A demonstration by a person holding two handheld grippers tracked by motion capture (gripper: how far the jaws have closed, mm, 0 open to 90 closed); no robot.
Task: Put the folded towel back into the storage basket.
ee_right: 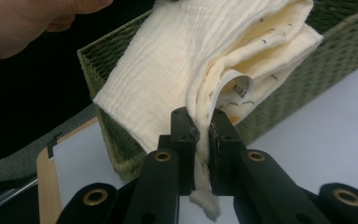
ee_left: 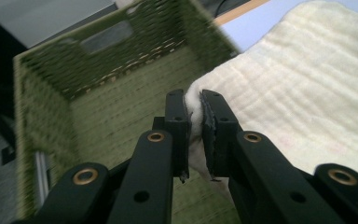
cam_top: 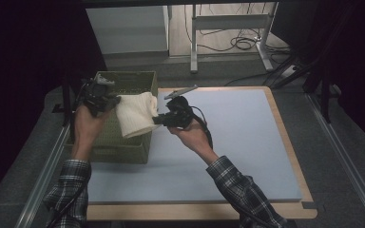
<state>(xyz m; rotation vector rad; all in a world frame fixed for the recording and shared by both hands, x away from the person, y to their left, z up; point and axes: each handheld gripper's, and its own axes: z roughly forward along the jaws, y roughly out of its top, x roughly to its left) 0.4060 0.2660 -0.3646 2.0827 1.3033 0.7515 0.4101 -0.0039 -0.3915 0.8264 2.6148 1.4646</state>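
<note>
A folded cream cloth (cam_top: 135, 114) hangs in the upper left of the high view, stretched between two sets of tongs above the right rim of a woven green basket (cam_top: 123, 142). The left tongs (cam_top: 110, 102) pinch one edge of the cloth at the frame's left, the right tongs (cam_top: 158, 119) pinch the opposite edge just right of it.

In the left gripper view, the left tongs (ee_left: 195, 122) sit at centre frame, pressed together on a bunched fold of the cloth (ee_left: 298, 98), which spreads across the right half of the picture; the basket's (ee_left: 98, 93) open inside fills the upper left behind them.

In the right gripper view, the right tongs (ee_right: 204, 135) at lower centre clamp a gathered hem of the cloth (ee_right: 168, 79), a frayed end poking out below the pads. The cloth drapes upward over the basket's (ee_right: 307, 84) wall, and a small white label (ee_right: 240, 88) curls from the fold at centre right. The person's left hand (ee_right: 28, 23) shows in the upper left corner.

Basket and cloth are at the left end of a pale blue mat (cam_top: 228, 147) covering the wood-edged table (cam_top: 294, 166). Plaid sleeves (cam_top: 240, 190) enter from the bottom of the high view.
</note>
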